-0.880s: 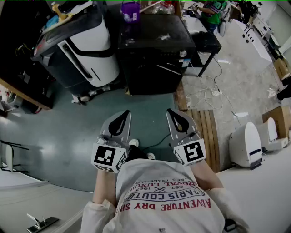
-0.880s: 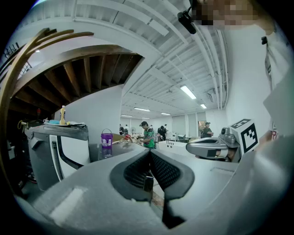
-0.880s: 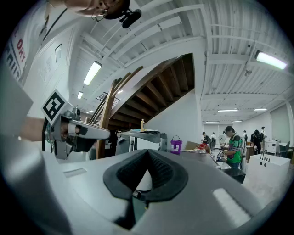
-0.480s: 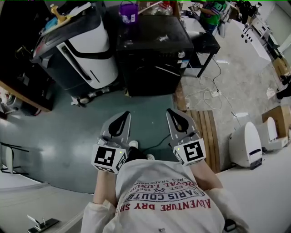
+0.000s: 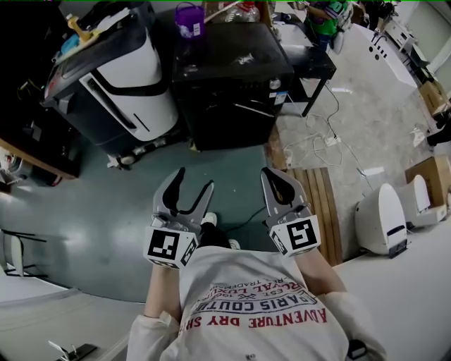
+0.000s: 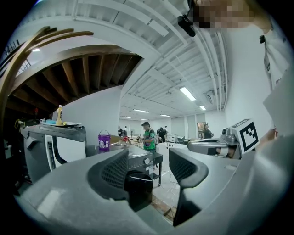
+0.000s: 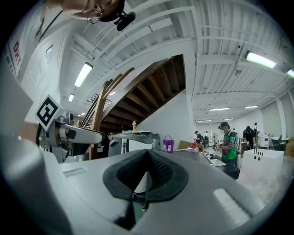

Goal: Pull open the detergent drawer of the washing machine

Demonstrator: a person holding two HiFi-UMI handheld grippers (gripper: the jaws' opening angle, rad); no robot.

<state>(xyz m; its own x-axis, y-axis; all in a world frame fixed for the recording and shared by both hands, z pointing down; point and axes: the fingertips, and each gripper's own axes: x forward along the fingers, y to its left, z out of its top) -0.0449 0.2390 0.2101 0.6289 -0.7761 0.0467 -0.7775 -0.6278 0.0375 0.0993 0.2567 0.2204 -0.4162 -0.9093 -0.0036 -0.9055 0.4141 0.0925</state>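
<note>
You are holding the left gripper (image 5: 195, 180), fingers wide, and right gripper (image 5: 274, 176), fingers together, well short of the black boxy washing machine (image 5: 232, 70); a misjudged reach could miss its drawer.

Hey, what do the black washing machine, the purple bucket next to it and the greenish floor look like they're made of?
Washing machine: probably painted sheet metal, glossy black; its top shows bright reflections.
Purple bucket: likely plastic, with uniform colour, a thin handle and a label.
Floor: seemingly painted or coated concrete, smooth with a dull sheen.
</note>
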